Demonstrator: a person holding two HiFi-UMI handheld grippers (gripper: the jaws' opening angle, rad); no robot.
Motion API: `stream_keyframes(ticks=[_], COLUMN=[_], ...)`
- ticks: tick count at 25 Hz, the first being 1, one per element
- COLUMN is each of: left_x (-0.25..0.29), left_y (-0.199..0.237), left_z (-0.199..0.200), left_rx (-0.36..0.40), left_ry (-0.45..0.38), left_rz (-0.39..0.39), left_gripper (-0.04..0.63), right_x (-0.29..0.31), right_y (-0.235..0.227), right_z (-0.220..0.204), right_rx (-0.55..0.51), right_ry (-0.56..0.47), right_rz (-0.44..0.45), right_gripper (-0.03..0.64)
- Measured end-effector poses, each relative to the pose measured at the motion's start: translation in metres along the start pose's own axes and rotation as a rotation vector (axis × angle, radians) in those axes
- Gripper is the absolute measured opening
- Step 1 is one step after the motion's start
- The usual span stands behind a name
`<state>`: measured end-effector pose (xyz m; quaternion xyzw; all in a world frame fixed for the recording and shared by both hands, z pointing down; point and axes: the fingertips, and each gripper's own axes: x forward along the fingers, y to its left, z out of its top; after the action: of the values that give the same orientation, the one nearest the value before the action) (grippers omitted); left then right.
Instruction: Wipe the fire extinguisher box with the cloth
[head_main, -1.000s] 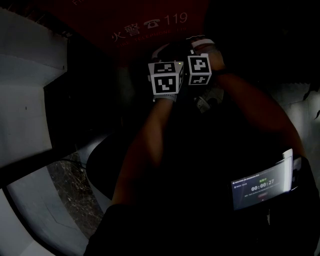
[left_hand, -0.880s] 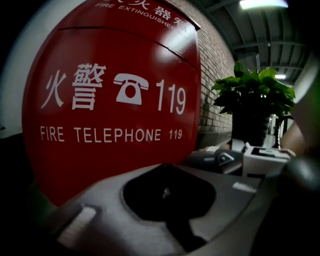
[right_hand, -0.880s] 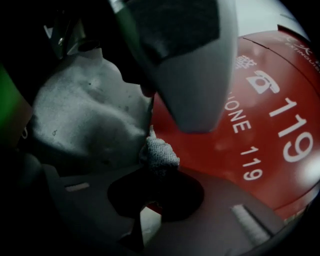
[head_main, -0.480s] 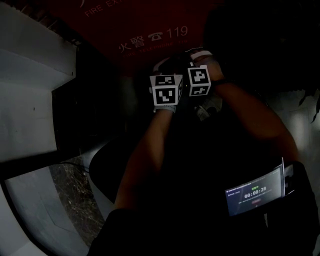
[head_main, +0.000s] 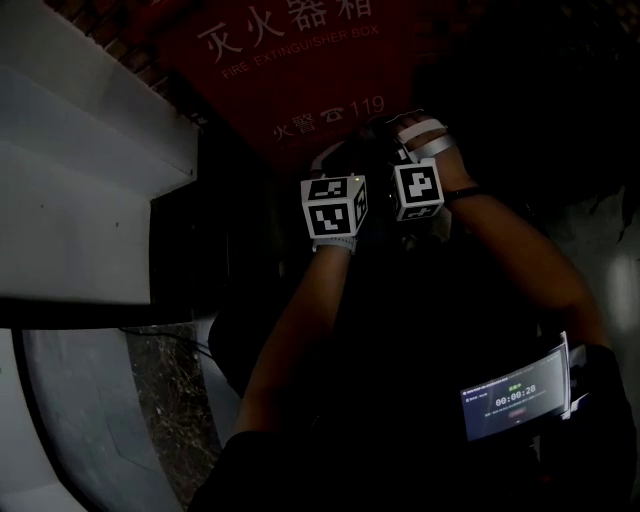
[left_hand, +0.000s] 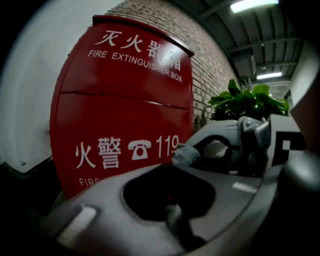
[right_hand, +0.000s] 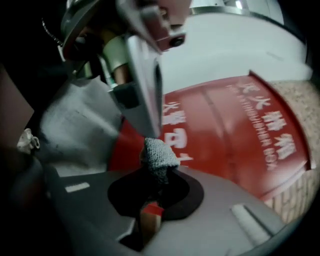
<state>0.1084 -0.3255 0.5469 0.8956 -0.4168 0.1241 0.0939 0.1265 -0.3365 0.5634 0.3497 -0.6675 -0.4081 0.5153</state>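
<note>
We are pinching the grey cloth (right_hand: 159, 151) in the right gripper (right_hand: 156, 172), the left gripper (left_hand: 177, 167) nipping narrowly at the same tuft, and, we judge, should be pressing it flat onto the red fire extinguisher box (left_hand: 125, 100) just beyond, at upper centre.

The fire extinguisher box (left_hand: 125, 110) has a smooth red painted skin, metal by its look, with a soft sheen and flat white lettering. The cloth (right_hand: 159, 154), at the middle of the right gripper view, is grey with a coarse knitted weave. The shells of the left gripper (left_hand: 172, 212) and right gripper (right_hand: 152, 200) are smooth, matt grey plastic. At the upper right of the left gripper view the brick wall (left_hand: 210, 65) is rough and the plant (left_hand: 250, 100) has glossy leaves.
</note>
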Motion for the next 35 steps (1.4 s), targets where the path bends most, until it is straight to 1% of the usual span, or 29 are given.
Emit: stream_keyframes(ticks=[4, 8, 10, 13, 15, 17, 20, 24, 27, 31, 35], left_x=[-0.008, -0.014, -0.015, -0.019, -0.023, -0.028, -0.032, -0.031, -0.026, -0.020, -0.016], left_y=[-0.019, -0.041, -0.051, -0.063, -0.071, -0.077, -0.081, -0.077, -0.070, -0.063, -0.057], left_z=[0.050, 0.107, 0.137, 0.183, 0.212, 0.236, 0.258, 0.266, 0.264, 0.254, 0.236], left_rx=[0.031, 0.061, 0.080, 0.083, 0.087, 0.109, 0.140, 0.142, 0.138, 0.129, 0.163], left_ry=[-0.064, -0.098, -0.120, -0.179, -0.223, -0.264, -0.305, -0.330, -0.333, -0.323, -0.312], left_rz=[-0.013, -0.030, -0.037, -0.043, -0.045, -0.039, -0.032, -0.029, -0.019, -0.013, 0.013], left_gripper=[0.002, 0.002, 0.002, 0.002, 0.002, 0.002, 0.002, 0.002, 0.002, 0.002, 0.002], right_x=[-0.031, -0.075, -0.095, -0.118, -0.127, -0.133, -0.131, -0.122, -0.116, -0.108, -0.096], right_y=[-0.058, -0.137, -0.178, -0.233, -0.261, -0.283, -0.297, -0.306, -0.304, -0.287, -0.264], right_z=[-0.009, -0.024, -0.030, -0.031, -0.029, -0.027, -0.032, -0.037, -0.038, -0.036, -0.040], right_rx=[0.037, 0.060, 0.048, 0.026, 0.002, -0.023, -0.047, -0.068, -0.074, -0.103, -0.117], right_ry=[0.013, 0.024, 0.036, 0.039, 0.035, 0.033, 0.056, 0.068, 0.060, 0.062, 0.066], right_rz=[-0.098, -0.229, -0.293, -0.376, -0.423, -0.465, -0.466, -0.470, -0.469, -0.452, -0.419], right_gripper=[0.029, 0.029, 0.029, 0.029, 0.028, 0.029, 0.029, 0.028, 0.028, 0.028, 0.026])
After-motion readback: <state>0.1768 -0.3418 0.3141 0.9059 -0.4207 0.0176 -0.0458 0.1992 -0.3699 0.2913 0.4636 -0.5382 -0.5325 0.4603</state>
